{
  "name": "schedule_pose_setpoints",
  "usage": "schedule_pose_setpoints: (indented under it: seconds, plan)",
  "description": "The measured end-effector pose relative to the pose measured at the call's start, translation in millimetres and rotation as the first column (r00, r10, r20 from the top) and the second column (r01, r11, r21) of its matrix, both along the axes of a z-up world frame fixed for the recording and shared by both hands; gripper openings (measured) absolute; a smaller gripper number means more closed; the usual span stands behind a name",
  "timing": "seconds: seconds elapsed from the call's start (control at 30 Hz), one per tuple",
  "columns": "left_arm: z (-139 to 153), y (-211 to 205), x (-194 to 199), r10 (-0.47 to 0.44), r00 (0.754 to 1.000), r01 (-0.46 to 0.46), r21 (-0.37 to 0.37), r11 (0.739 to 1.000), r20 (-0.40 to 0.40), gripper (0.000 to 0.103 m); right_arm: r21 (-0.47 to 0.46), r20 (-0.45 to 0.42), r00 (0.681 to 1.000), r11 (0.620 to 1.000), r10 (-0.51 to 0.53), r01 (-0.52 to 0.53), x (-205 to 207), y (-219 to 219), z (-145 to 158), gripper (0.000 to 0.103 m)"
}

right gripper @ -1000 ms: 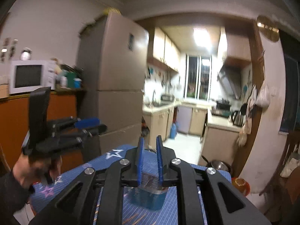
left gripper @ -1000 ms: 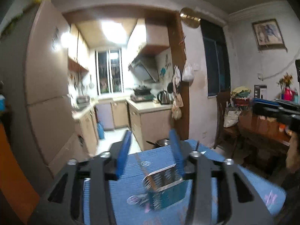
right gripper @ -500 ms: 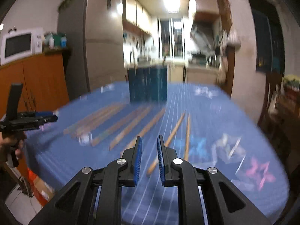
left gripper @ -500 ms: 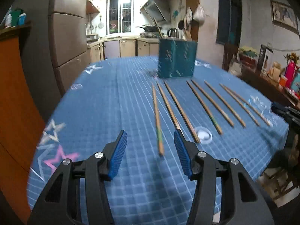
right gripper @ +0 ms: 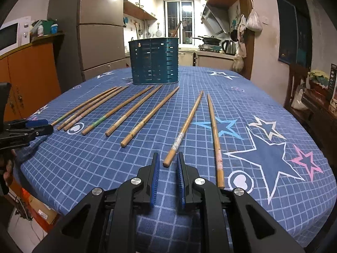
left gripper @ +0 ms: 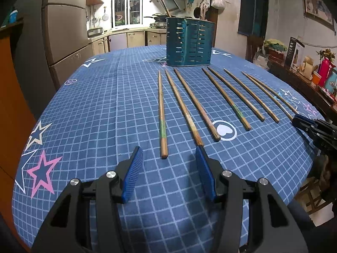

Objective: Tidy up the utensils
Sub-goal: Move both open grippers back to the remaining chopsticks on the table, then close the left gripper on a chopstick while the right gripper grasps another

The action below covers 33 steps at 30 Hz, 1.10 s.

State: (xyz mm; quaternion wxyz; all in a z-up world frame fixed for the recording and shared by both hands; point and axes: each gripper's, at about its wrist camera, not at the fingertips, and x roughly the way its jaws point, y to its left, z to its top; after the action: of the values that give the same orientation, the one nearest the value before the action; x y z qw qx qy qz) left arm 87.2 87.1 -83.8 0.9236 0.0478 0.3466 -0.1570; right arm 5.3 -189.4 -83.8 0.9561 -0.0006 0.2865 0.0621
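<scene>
The tablecloth (left gripper: 101,109) is blue with a white grid, scattered with white-outlined, pink and light-blue stars and white heart circles. Near the slotted teal utensil holder (left gripper: 188,42) lie brown wooden chopsticks (right gripper: 147,116), some with a faded green band. Both the left gripper (left gripper: 168,168) and the right gripper (right gripper: 167,178) are black with blue ribbed pads.
</scene>
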Motion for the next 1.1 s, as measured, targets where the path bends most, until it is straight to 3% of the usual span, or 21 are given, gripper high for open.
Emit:
schedule_pose_setpoints:
  seconds: [0.73,0.83,1.0,1.1]
  plan:
    - [-2,-14,9,-0.002,1.0,0.003,0.031,1.0,-0.005,0.05,-0.003,0.039,0.997,0.997,-0.071,0.071,3,5,-6,0.017]
    - [-3,-19,8,0.007,1.0,-0.007,0.032,0.999,0.008,0.044,-0.002,0.043,0.997,0.998,-0.066,0.066,1,4,-7,0.017]
    - [-4,-16,6,0.053,0.998,-0.053,0.012,0.999,0.022,0.022,0.0,0.045,0.997,0.998,-0.061,0.061,-1,2,-7,0.017]
    - [-5,-14,5,0.062,0.998,-0.062,0.007,0.998,0.031,0.019,0.003,0.047,0.997,0.998,-0.062,0.062,-1,2,-8,0.017]
